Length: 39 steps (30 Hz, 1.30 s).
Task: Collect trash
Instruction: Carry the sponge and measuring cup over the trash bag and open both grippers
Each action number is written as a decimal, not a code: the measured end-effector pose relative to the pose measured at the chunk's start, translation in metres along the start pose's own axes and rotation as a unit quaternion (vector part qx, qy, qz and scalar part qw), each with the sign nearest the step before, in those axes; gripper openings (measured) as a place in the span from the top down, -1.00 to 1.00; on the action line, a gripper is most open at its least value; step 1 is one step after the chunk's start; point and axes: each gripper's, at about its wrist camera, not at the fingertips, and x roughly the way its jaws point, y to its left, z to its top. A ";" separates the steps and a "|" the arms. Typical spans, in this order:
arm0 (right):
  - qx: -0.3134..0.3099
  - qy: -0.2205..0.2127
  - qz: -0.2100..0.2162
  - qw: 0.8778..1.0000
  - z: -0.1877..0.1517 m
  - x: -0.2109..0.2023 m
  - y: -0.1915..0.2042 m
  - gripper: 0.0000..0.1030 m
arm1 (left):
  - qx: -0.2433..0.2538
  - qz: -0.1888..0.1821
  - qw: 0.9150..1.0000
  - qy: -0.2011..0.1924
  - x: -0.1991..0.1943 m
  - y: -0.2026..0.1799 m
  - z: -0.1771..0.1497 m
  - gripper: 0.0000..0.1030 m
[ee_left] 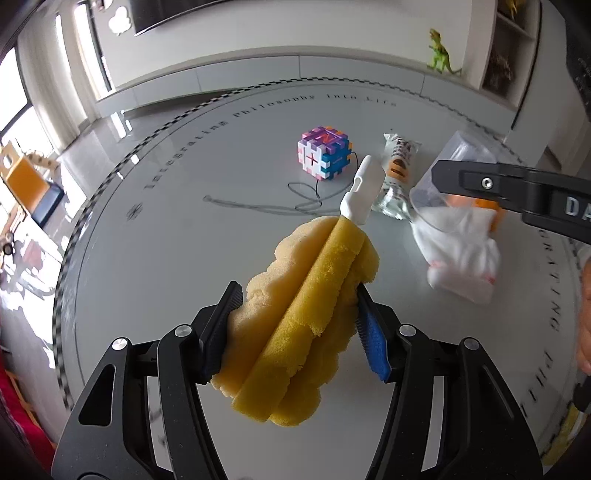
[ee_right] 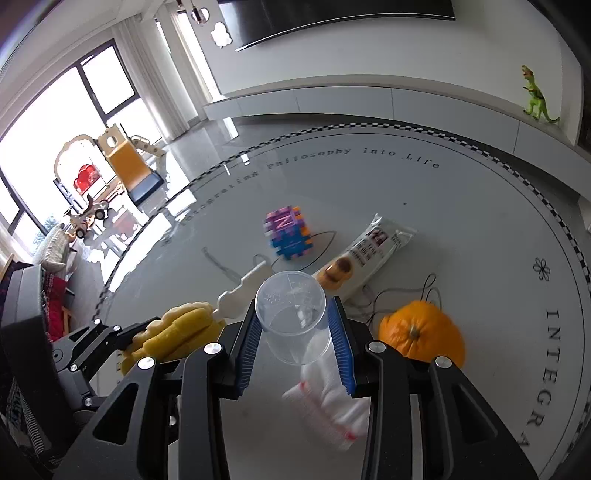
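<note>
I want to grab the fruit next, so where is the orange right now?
In the right wrist view the orange sits on the table, just right of the right gripper holding the cup, below the snack wrapper.

A round, glossy white table (ee_right: 480, 229) with a black-and-white checkered rim band and curved black lettering fills the foreground. Behind it runs a long, low white cabinet (ee_right: 332, 98) against a white wall (ee_right: 480, 40), beneath a wide dark wall-mounted screen (ee_right: 343, 18). A green toy dinosaur (ee_right: 535, 98) stands on the cabinet top at right. At left, tall dark-framed windows (ee_right: 74, 103) admit bright daylight beside pale curtains (ee_right: 147, 74), and the polished grey floor (ee_right: 207, 133) reflects it. A children's orange slide (ee_right: 127, 162) stands near the glass.
</note>
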 end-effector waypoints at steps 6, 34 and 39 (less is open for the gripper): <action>-0.018 -0.001 0.013 1.000 -0.017 -0.020 0.028 0.25 | -0.035 -0.001 0.999 -0.026 -0.042 0.007 -0.027 -0.14; -0.174 0.045 0.116 0.977 -0.162 -0.077 0.212 0.25 | -0.193 0.056 0.975 -0.090 -0.184 0.076 -0.222 -0.14; -0.219 0.075 0.139 0.963 -0.201 -0.072 0.258 0.25 | -0.240 0.079 0.964 -0.085 -0.200 0.095 -0.269 -0.15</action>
